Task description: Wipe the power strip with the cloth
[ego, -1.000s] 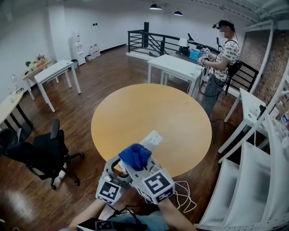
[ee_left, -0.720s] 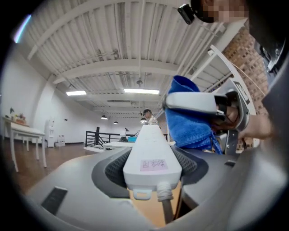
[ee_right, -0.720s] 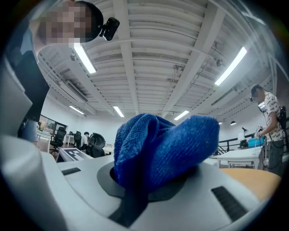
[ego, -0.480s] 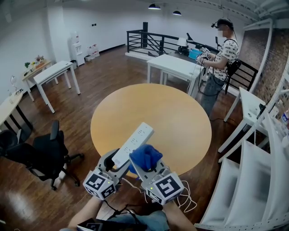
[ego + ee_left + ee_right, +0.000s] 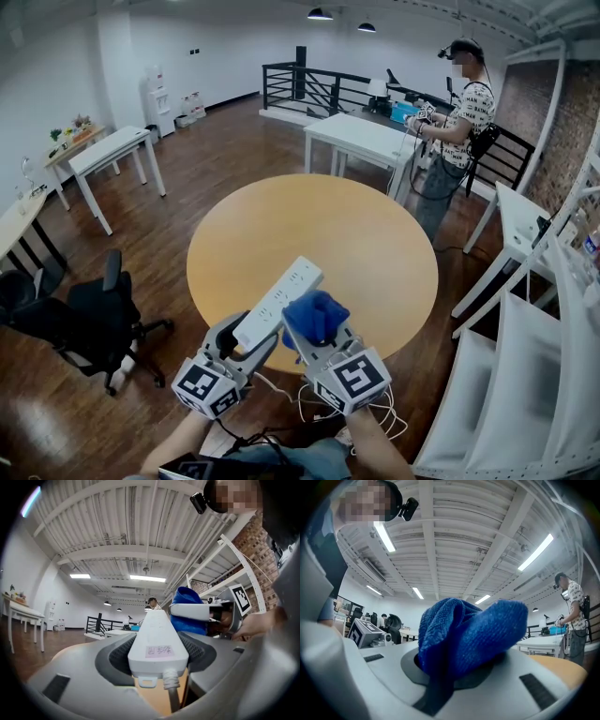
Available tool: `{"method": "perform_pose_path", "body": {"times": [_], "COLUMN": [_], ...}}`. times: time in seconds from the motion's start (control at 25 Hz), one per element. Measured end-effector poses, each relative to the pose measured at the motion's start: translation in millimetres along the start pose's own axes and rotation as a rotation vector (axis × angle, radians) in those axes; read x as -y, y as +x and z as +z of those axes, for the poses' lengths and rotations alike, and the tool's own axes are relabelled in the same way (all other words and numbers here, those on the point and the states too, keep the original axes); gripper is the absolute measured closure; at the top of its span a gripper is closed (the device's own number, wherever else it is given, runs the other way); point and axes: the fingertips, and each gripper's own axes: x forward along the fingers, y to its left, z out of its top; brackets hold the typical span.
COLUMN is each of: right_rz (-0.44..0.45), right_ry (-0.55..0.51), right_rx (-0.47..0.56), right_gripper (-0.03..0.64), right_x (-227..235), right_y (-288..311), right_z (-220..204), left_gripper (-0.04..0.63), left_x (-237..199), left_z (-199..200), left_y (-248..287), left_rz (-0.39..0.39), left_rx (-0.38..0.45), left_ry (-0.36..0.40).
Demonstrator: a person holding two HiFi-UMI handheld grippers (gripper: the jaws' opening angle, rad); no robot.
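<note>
A long white power strip (image 5: 278,302) is held above the near edge of the round wooden table (image 5: 356,234), with my left gripper (image 5: 242,339) shut on its cord end. Its grey cord (image 5: 309,405) trails down toward me. In the left gripper view the power strip (image 5: 157,637) lies between the two jaws and points away. My right gripper (image 5: 314,328) is shut on a bunched blue cloth (image 5: 316,314), just right of the strip and close beside it; touching or apart I cannot tell. The blue cloth (image 5: 468,632) fills the right gripper view.
A person (image 5: 459,122) stands at a white table (image 5: 370,139) beyond the round one. A black office chair (image 5: 89,319) stands at the left. White shelving (image 5: 534,337) runs along the right. More white tables (image 5: 108,155) line the left wall.
The blue cloth has come off the top of the strip and moved right, beside it. The left gripper rolled and shifted left, so that the strip's whole length now shows.
</note>
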Motion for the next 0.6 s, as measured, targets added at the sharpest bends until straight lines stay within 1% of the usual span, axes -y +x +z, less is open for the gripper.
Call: {"method": "perform_pose_path", "body": {"times": [0.08, 0.28, 0.48, 0.6], "right_rz": [-0.015, -0.075, -0.155, -0.189], "right_ry": [-0.002, -0.028, 0.025, 0.062], "right_rx": [-0.007, 0.033, 0.066, 0.079], "right_gripper": [0.565, 0.565, 0.565, 0.565], "right_x": [9.6, 43.7, 75.0, 86.9], "right_y": [-1.8, -7.8, -19.9, -25.0], "right_z": [3.8, 19.6, 27.1, 26.5], "left_gripper": [0.313, 0.313, 0.313, 0.313], "left_x": [1.8, 6.8, 10.8, 14.1], "left_z": [1.0, 4.4, 2.6, 2.2], "left_y": [-1.3, -4.6, -7.5, -7.3], "left_rz": [-0.010, -0.018, -0.022, -0.029], "left_rx": [0.009, 0.010, 0.007, 0.007], "left_ry": [0.011, 0.018, 0.017, 0.025]}}
